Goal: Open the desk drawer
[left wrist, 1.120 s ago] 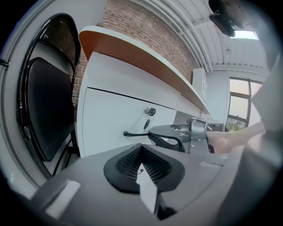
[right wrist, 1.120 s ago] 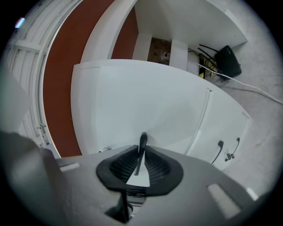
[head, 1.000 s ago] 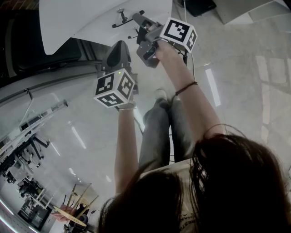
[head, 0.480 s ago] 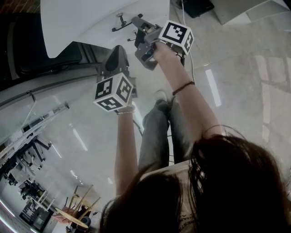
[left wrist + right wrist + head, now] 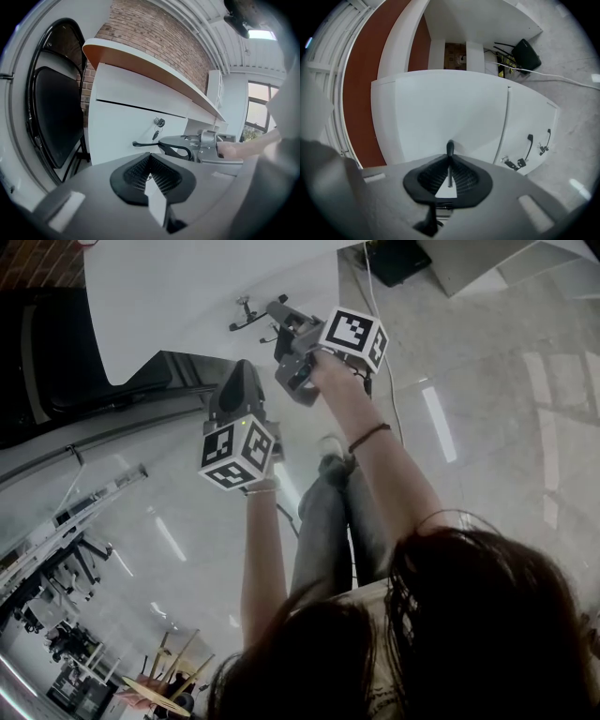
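Note:
The white desk [image 5: 187, 296] fills the top of the head view. Its drawer front [image 5: 126, 126] carries a lock with keys [image 5: 159, 123] and a black bar handle [image 5: 143, 144]. My right gripper [image 5: 277, 307] reaches that handle, and in the right gripper view [image 5: 450, 164] the handle's black end [image 5: 450, 148] sticks up from between the shut pads. The drawer front sits flush with the panel above it. My left gripper [image 5: 244, 371] hangs lower and nearer, short of the desk; in its own view [image 5: 150, 161] the pads meet with nothing between them.
A black chair [image 5: 51, 117] stands left of the desk. A black box [image 5: 526, 54] and cables [image 5: 543, 75] lie on the floor under the desk. Further drawer handles [image 5: 528, 145] with keys [image 5: 513, 164] show lower right. The person's legs [image 5: 328, 521] are below the grippers.
The head view has shifted so more of the desk shows. The right gripper stays at the handle and the left gripper stays below it; the drawer front has not visibly moved.

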Demonstrator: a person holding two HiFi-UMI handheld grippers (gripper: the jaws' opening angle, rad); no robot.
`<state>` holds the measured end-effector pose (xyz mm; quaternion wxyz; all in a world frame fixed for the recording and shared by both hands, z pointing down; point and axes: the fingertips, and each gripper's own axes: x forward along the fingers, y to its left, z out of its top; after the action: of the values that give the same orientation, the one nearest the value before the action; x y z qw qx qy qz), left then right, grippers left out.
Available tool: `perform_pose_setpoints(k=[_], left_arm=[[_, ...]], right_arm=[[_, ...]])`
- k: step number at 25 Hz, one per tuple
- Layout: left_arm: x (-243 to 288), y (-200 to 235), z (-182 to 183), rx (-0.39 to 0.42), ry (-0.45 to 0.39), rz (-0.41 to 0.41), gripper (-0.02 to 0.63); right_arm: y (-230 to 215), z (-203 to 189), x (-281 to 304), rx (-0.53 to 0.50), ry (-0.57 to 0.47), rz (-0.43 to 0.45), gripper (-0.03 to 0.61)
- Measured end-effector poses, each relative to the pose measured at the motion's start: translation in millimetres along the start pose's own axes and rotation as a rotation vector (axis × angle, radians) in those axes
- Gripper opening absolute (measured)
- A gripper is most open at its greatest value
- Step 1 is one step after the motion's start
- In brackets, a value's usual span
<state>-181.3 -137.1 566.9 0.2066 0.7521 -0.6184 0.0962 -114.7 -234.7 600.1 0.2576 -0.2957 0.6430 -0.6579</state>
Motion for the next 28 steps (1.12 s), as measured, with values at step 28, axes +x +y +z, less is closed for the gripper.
perform_pose_setpoints(k=[28], left_arm=[[-6.0,-10.2,3.2,-0.029,0.065,-0.021,-0.002]], right_arm=[[0.4,-4.8,-14.3,0.032,-0.004,-0.060,0.026]])
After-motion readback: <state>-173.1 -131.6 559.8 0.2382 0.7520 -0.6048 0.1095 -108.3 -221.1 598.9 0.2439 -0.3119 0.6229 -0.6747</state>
